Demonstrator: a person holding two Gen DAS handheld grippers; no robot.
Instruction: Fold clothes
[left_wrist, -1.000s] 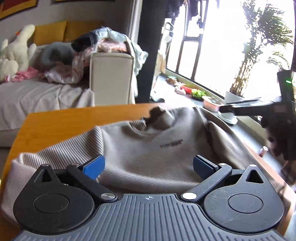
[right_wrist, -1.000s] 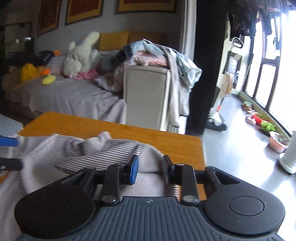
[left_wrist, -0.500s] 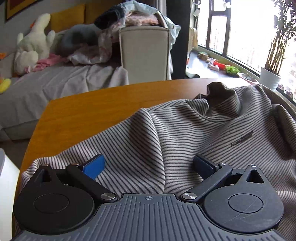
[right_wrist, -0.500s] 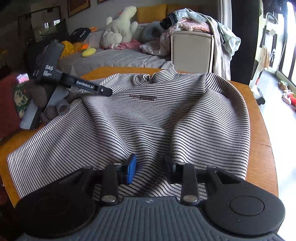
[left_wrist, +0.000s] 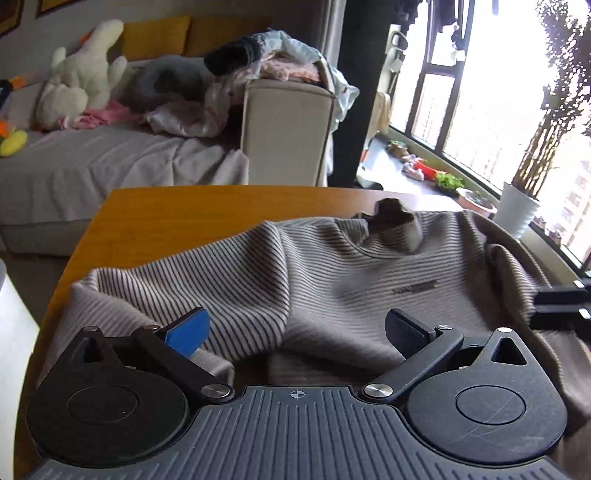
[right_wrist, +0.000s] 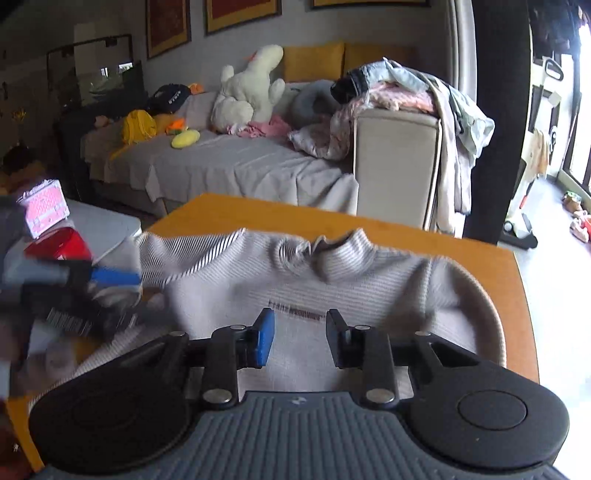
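A grey striped sweater (left_wrist: 332, 280) lies spread front-up on the wooden table (left_wrist: 155, 221), collar at the far side, with folds across its body. My left gripper (left_wrist: 295, 328) is wide open and empty just above the sweater's near hem. In the right wrist view the same sweater (right_wrist: 332, 280) lies below my right gripper (right_wrist: 299, 339), which is open with a narrower gap and holds nothing. The left gripper shows blurred at that view's left (right_wrist: 92, 280). The right gripper's dark body shows at the left view's right edge (left_wrist: 561, 302).
A sofa (right_wrist: 240, 166) with plush toys and piled clothes stands beyond the table. A white side table (right_wrist: 99, 225) with a pink box and a red object stands to the left. A potted plant (left_wrist: 517, 214) and a window are on the right.
Both grippers have shifted over the sweater and both views have swung. The right gripper now sits nearer the collar and its gap has widened a little. The left stays wide open.
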